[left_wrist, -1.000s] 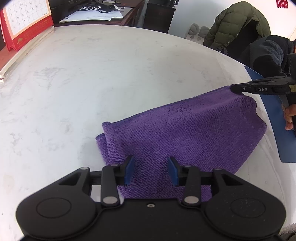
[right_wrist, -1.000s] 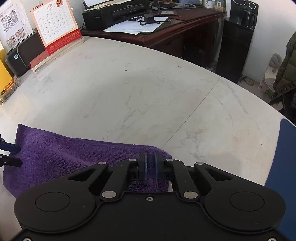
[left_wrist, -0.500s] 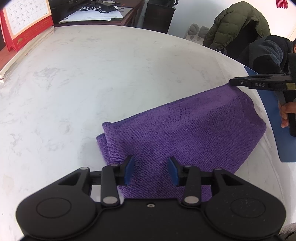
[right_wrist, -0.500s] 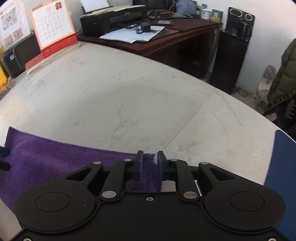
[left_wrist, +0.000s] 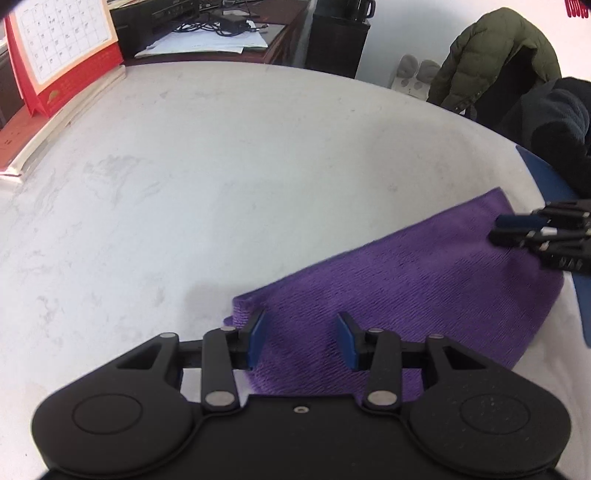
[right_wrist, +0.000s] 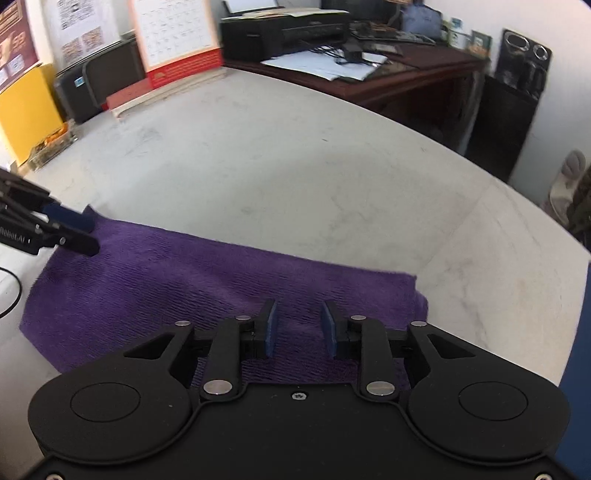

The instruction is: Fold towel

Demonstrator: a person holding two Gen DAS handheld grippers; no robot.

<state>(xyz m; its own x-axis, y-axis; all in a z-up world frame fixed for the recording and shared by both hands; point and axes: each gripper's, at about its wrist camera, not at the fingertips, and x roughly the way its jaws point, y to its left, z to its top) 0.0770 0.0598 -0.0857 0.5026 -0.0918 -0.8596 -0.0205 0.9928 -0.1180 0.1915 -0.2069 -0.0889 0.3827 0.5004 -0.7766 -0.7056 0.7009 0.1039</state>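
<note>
Towel (left_wrist: 406,280), purple and folded, lies flat near the tabletop's (left_wrist: 221,166) near edge. Left gripper (left_wrist: 301,338) hovers wide open over one end; right gripper (right_wrist: 298,326), partly open, holds nothing above the other. Bare marble stretches beyond.

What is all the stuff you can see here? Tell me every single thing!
Purple fuzzy towel: one, folded, near edge of table.
White marble table: one, under the towel.
Red-and-white desk calendar: one, far left of table.
Black printer: one, on the brown desk behind.
White papers: a few, on that desk.
Olive green puffy jacket: one, hanging far right.
Blue flat board: one, right table edge.
Left gripper: one, black, jaws open over towel's left end.
Right gripper: one, black, jaws open over towel's right end.
</note>
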